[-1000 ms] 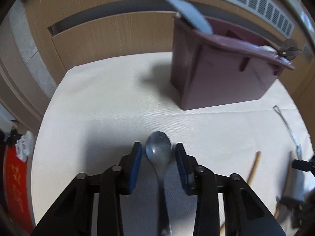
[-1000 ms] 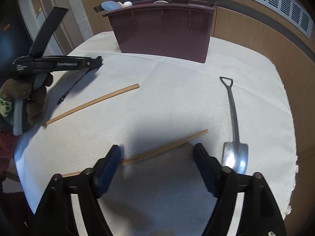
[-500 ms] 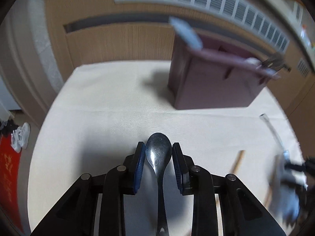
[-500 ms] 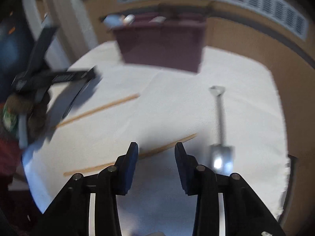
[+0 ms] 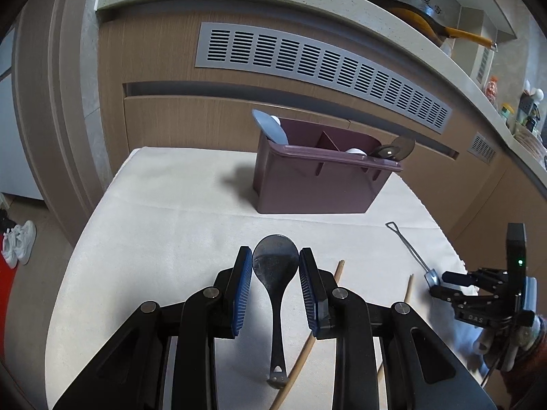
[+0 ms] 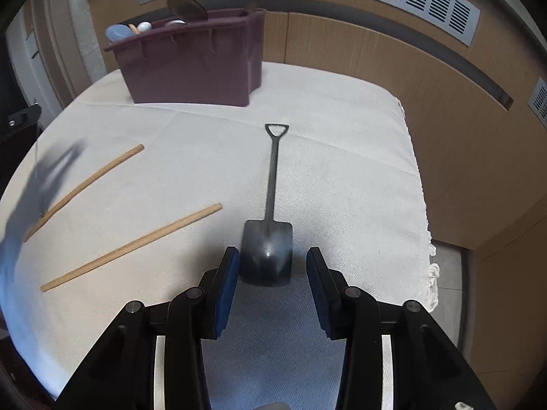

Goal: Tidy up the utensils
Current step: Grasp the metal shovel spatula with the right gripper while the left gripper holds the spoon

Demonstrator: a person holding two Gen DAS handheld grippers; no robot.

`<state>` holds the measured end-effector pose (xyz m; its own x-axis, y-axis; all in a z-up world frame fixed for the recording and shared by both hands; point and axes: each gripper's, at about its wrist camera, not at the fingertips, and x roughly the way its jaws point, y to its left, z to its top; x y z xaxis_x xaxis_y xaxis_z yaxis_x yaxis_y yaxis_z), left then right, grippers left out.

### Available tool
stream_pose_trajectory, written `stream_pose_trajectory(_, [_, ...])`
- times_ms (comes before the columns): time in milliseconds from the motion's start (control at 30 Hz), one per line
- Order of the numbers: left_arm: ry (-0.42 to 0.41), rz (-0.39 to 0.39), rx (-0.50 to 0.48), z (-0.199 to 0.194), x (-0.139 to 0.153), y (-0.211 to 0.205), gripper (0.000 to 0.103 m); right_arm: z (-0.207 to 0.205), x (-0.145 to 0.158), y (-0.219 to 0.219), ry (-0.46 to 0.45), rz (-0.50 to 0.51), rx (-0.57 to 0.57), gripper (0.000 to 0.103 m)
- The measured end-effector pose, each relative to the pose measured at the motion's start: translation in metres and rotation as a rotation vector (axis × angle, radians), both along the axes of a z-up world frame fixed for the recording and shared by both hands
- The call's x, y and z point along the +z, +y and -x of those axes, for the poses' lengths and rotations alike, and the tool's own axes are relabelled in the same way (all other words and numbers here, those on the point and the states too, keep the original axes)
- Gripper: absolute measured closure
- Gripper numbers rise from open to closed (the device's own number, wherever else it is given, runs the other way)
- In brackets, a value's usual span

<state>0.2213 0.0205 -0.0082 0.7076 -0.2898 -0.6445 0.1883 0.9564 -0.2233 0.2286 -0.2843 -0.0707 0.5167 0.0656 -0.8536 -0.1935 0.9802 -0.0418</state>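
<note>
My left black two-finger gripper with blue ribbed pads [image 5: 275, 275] tilts downward, its jaws clamped on the bowl of a dark metal spoon [image 5: 275, 266]. My right black gripper [image 6: 272, 270] pitches steeper, jaws just narrowed, parted, touching nothing.

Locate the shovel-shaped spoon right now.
Right wrist view: the shovel-shaped spoon lies flat on the white cloth, blade between the right gripper's open fingers, right of two chopsticks.

both wrist views look down over the table [image 5: 164, 225] (shared: organizer [image 6: 191, 65]).
</note>
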Motion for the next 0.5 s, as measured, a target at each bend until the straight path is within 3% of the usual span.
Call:
stream_pose_trajectory(233, [0.017,0.013,0.017,0.003,-0.002,0.006,0.074,-0.002,0.008,0.006,-0.015,-0.010,0.037,0.064])
stream_pose_trajectory(400, [0.019,0.006,0.010,0.002,-0.002,0.002,0.074,-0.033,0.019,0.007,-0.063,-0.051,0.035,0.065])
stream_pose_trajectory(500, [0.019,0.010,0.012,0.004,-0.001,0.004,0.074,-0.063,0.008,0.009,-0.019,-0.064,0.024,0.077])
